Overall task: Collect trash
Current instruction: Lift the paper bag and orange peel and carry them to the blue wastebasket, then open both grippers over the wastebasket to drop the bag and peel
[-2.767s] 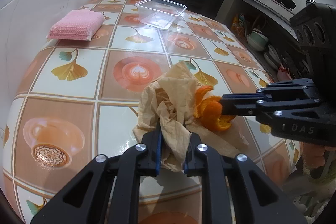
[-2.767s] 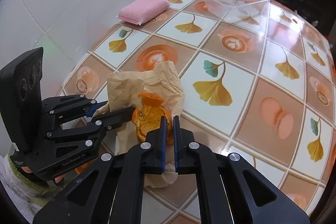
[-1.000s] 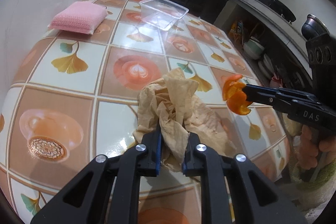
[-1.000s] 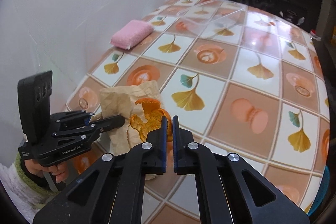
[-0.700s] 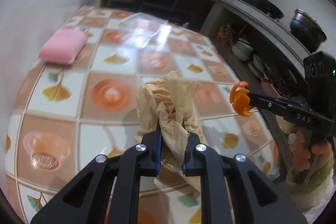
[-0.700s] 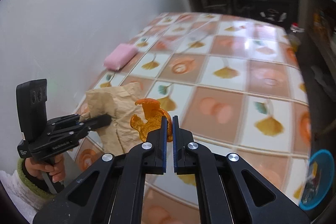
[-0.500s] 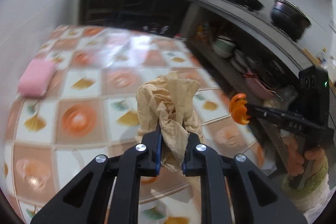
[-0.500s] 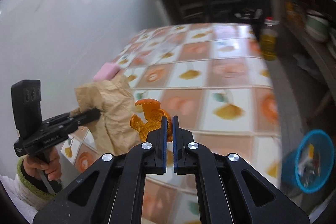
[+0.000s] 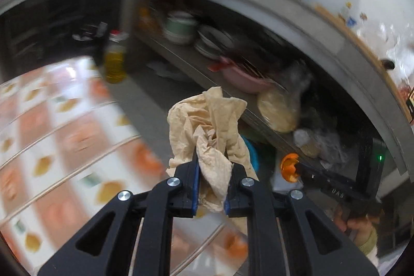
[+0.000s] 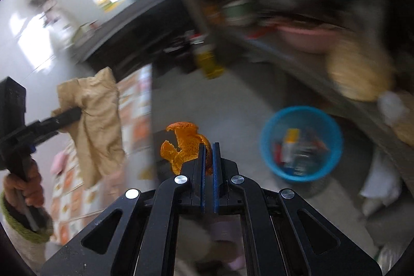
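Left claw (image 9: pixel 210 167) pinches the crumpled paper (image 9: pixel 207 126). Right claw (image 10: pixel 209 154) pinches the orange peel (image 10: pixel 182 144). Blue bin (image 10: pixel 301 144) stands on the floor, holding trash.

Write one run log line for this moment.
left gripper: holds crumpled brown paper | right gripper: holds orange peel | blue bin: ahead

Beige crumpled paper (image 9: pixel 207 131), orange peel (image 10: pixel 183 146), blue bin (image 10: pixel 301 144), tabletop (image 9: pixel 64 136) patterned with orange-brown and white leaf squares.
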`<act>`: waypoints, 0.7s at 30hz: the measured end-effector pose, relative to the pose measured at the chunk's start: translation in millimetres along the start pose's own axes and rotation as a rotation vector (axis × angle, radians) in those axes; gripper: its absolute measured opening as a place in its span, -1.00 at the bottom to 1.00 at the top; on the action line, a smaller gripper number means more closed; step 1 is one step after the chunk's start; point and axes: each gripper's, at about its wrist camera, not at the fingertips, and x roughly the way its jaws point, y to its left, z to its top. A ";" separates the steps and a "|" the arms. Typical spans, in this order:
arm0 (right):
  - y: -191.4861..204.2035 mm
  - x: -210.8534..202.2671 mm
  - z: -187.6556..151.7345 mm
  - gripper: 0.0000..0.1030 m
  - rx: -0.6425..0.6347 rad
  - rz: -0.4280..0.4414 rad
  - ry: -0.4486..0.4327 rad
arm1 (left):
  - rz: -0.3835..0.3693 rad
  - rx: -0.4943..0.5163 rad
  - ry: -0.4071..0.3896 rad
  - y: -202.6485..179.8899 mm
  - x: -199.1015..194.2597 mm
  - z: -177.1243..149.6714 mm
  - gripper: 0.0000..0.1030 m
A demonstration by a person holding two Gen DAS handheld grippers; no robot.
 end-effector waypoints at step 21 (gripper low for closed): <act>-175.0 138.6 -4.8 -0.93 0.338 -0.242 0.133 | 0.086 0.100 0.491 -77.5 363.1 31.4 -0.74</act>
